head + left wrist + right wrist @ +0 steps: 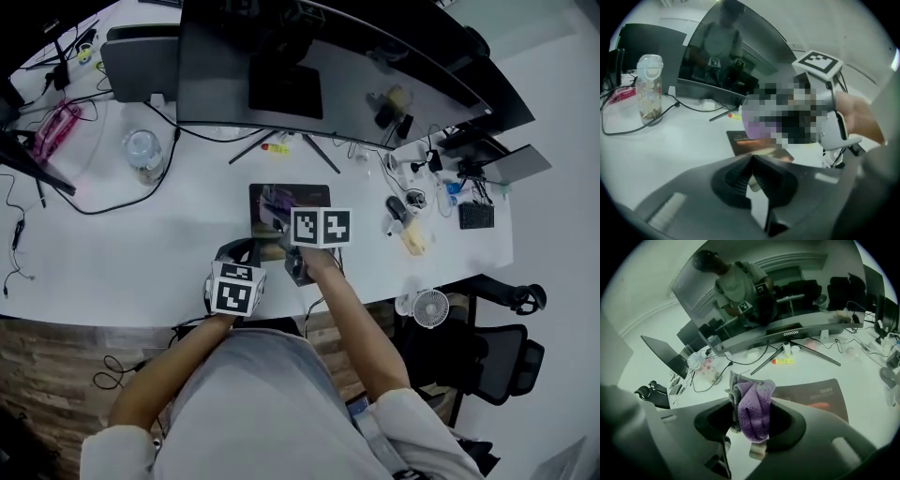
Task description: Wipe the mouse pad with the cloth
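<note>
The dark mouse pad [305, 195] lies on the white desk [141, 244] in front of the monitor stand; the right gripper view shows the mouse pad [813, 394] just beyond the jaws. My right gripper [753, 414] is shut on a purple and grey cloth [754, 406], which bunches up between the jaws. In the head view the right gripper [281, 223] sits over the pad's near left part. My left gripper [236, 253] hovers near the desk's front edge, left of the pad. Its jaws meet with nothing between them in the left gripper view [752, 161].
A wide curved monitor [309, 66] on a splayed stand stands behind the pad. A clear water bottle [142, 153] and cables lie to the left. A yellow tube [276, 147], a mouse [397, 208] and small clutter sit right. A small fan [429, 307] and chair stand beyond the desk edge.
</note>
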`<state>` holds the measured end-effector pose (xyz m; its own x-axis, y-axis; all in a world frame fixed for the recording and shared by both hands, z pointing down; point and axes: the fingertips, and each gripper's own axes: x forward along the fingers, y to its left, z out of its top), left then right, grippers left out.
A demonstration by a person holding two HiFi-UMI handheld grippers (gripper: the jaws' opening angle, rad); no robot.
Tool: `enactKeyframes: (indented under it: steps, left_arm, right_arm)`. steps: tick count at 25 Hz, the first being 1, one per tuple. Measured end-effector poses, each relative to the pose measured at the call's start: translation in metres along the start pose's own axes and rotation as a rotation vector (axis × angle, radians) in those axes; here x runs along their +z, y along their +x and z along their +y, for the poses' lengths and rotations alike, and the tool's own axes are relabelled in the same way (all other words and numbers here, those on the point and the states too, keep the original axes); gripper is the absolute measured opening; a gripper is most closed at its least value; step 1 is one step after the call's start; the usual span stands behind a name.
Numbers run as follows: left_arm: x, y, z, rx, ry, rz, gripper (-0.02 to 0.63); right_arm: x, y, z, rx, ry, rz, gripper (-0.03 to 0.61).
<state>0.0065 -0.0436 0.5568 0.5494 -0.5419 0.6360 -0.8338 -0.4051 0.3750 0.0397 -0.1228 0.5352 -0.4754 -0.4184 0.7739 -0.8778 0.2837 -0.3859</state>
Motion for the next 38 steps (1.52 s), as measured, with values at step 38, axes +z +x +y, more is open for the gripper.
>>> enactKeyframes:
  steps: [38]
  left_arm:
    - [-0.038, 0.069, 0.02, 0.001, -0.155, 0.211, 0.0]
  right_arm:
    - [0.003, 0.091, -0.036, 0.091, 0.046, 0.227, 0.189]
